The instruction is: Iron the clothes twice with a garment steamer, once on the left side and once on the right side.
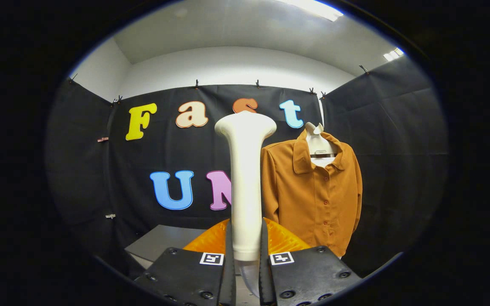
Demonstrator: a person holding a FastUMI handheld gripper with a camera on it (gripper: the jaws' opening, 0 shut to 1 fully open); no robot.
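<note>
Claw (245, 255) clamped on the upright steamer (245, 170) handle — orange shirt (313, 199) hangs beyond, no legible label.

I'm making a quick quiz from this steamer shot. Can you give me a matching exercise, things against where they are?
Things:
1. garment steamer
2. shirt
3. hanger
4. table

Places:
A. inside the shirt's collar
B. clamped upright between the fingers of the gripper
C. low, beyond the fingers
D. hanging on the booth wall beyond the steamer

Pairs: 1-B, 2-D, 3-A, 4-C
</note>
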